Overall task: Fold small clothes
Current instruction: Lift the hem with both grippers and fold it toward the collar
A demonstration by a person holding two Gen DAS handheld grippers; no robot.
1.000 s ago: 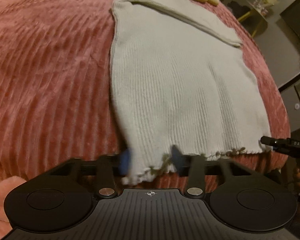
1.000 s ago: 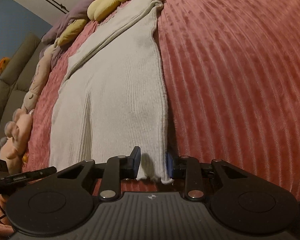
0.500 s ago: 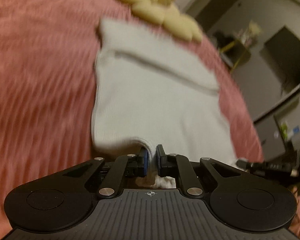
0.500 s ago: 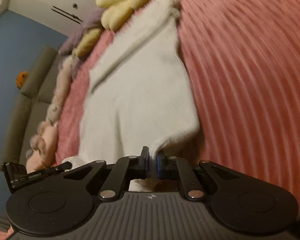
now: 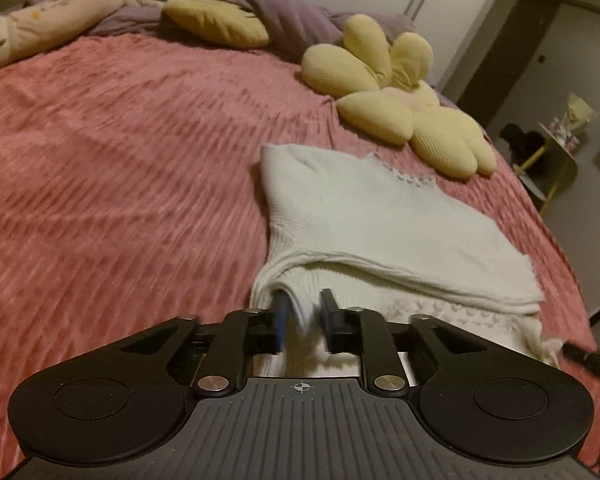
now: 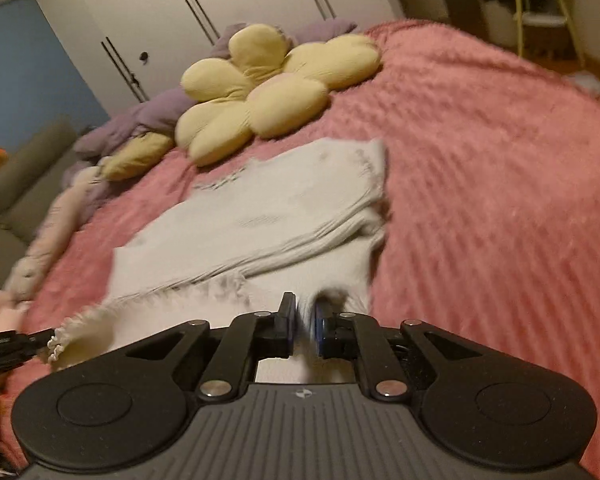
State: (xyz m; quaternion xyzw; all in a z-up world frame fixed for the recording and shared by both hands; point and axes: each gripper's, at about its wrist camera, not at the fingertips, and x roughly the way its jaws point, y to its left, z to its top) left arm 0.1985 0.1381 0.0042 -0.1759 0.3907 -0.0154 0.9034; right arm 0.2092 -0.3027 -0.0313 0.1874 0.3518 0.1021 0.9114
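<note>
A white ribbed knit garment (image 5: 380, 220) lies on the pink bedspread (image 5: 120, 160), its near end lifted and carried over the rest. My left gripper (image 5: 302, 320) is shut on its left hem corner, with cloth bunched between the jaws. In the right wrist view the same garment (image 6: 280, 208) shows, and my right gripper (image 6: 304, 320) is shut on its right hem corner. The frilly hem (image 6: 80, 336) hangs between the two grippers. Each gripper's tip shows at the edge of the other's view.
A yellow flower cushion (image 5: 400, 96) lies just past the garment's far end; it also shows in the right wrist view (image 6: 268, 88). Purple bedding (image 5: 260, 8) and a plush toy (image 5: 48, 20) lie at the bed's head. A yellow stool (image 5: 556, 152) stands beside the bed at right.
Both grippers closed on the hem corners, lifted them and carried them forward over the garment, so it is now doubled over.
</note>
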